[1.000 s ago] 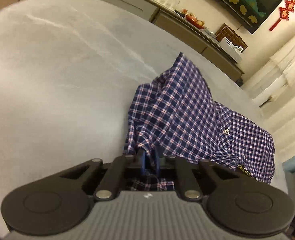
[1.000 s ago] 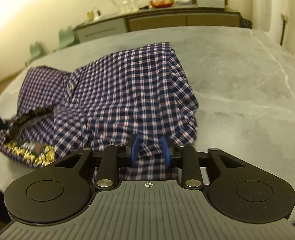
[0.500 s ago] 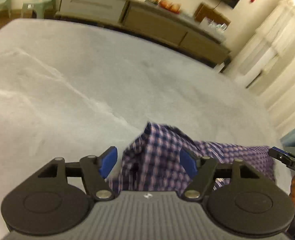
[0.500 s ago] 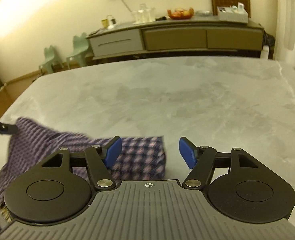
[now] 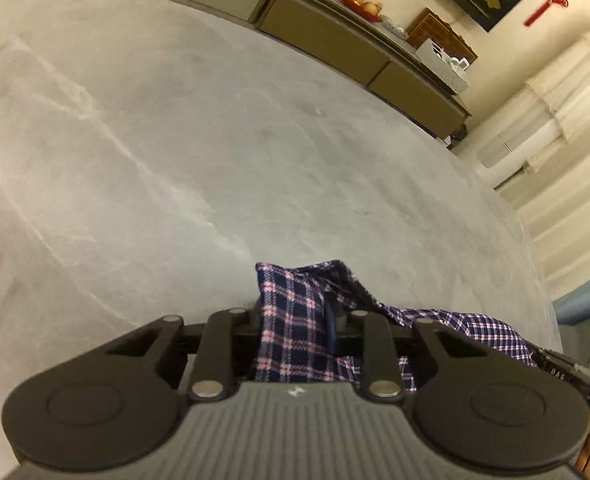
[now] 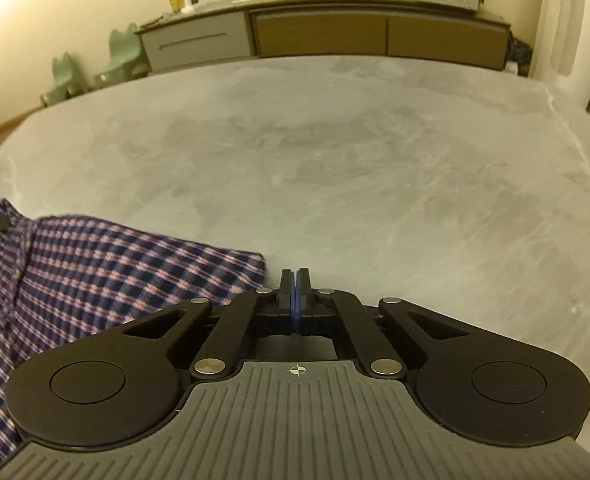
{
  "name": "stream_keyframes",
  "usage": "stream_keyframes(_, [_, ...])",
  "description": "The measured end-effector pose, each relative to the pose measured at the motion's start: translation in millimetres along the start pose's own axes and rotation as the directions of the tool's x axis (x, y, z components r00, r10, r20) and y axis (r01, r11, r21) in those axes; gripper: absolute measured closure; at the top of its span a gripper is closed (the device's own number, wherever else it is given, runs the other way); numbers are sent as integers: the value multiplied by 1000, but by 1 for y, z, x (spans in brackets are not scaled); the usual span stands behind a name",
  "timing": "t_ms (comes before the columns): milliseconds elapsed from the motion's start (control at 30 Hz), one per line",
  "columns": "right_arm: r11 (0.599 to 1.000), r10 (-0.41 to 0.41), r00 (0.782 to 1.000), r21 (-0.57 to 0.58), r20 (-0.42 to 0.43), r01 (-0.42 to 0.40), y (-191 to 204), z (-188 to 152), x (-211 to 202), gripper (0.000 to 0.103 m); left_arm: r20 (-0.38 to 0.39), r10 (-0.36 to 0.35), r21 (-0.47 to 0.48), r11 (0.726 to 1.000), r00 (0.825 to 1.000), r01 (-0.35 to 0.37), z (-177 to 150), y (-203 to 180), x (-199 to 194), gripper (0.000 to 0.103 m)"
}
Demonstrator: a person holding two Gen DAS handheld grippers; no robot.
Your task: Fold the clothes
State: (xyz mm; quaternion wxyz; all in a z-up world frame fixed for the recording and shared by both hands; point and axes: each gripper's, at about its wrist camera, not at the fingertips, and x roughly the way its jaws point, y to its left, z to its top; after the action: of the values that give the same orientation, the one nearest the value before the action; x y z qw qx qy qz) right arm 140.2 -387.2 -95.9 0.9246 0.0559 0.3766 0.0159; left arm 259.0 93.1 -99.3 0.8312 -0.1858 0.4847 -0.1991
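The left gripper (image 5: 295, 320) pinched the shirt (image 5: 291, 320) dead ahead, while the right gripper (image 6: 295, 292), clamped empty, had it at nine o'clock.

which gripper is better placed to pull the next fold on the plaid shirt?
Left. The left gripper has its jaws shut on a bunch of the plaid shirt. The right gripper is shut on nothing, and the shirt lies off to its left.

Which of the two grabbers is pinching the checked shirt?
The left gripper has shirt cloth between its fingers; the right gripper is shut on nothing.
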Motion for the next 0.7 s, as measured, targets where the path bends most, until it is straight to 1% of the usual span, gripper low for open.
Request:
stream_keyframes(33, [1000,-21,1000,-15,18,22,3,0,-3,103,-5,-5,-3,1000,1000,5,1,1,0,70])
stream_keyframes(67, [999,-43,998,-29,35,44,5,0,-7,103,-2,-9,-13,1000,1000,9,1,3,-2,69])
stream_keyframes(100, [997,-64,997,-44,54,66,8,0,-10,101,25,4,-1,1000,1000,-4,1,-2,-9,69])
stream_keyframes(133, [994,-84,994,-57,72,88,11,1,-13,96,57,20,14,1000,998,-20,0,-9,-17,69])
stream_keyframes(167, [991,-104,990,-71,91,111,13,1,-16,95,88,35,29,999,995,-37,0,-15,-24,69])
stream_keyframes(200, [988,-124,986,-83,110,134,16,1,-20,91,142,66,76,994,988,-77,-4,-24,-37,68])
stream_keyframes(233, [986,-124,985,-95,122,136,20,0,-23,89,199,96,125,984,975,-123,-8,-33,-49,68])
stream_keyframes(300, [992,-31,993,-116,116,45,32,-3,-26,89,235,50,214,972,971,-102,-16,-48,-63,67])
stream_keyframes(333, [992,15,994,-126,112,-1,39,-4,-28,88,215,29,240,967,976,-81,-19,-53,-61,67])
stream_keyframes(367, [990,62,992,-136,108,-47,45,-6,-29,85,186,28,259,963,982,-77,-22,-55,-54,66])
stream_keyframes(400, [986,90,992,-147,91,-76,50,-8,-28,81,152,63,256,962,986,-100,-24,-52,-42,66])
stream_keyframes(433, [985,74,996,-160,46,-66,52,-14,-19,77,116,101,251,960,988,-128,-26,-47,-30,68])
stream_keyframes(467, [983,58,998,-174,1,-57,53,-20,-10,76,111,103,246,961,988,-128,-32,-46,-31,68])
stream_keyframes(500, [983,48,998,-178,-29,-53,52,-24,-4,69,109,100,242,962,989,-124,-38,-45,-34,63])
stream_keyframes(533, [987,51,998,-154,-29,-55,47,-24,-6,61,108,97,237,964,989,-120,-45,-43,-38,61])
stream_keyframes(567, [990,49,998,-128,-38,-54,42,-23,-8,59,107,93,232,966,990,-116,-52,-42,-41,60])
stream_keyframes(600, [992,48,998,-113,-39,-52,38,-23,-10,56,106,90,228,967,990,-112,-58,-41,-44,62])
stream_keyframes(633, [993,46,998,-103,-30,-49,36,-23,-15,55,104,86,223,969,991,-108,-65,-40,-47,63])
stream_keyframes(700, [993,41,999,-110,34,-37,40,-28,-38,55,102,80,214,972,992,-100,-78,-37,-53,63])
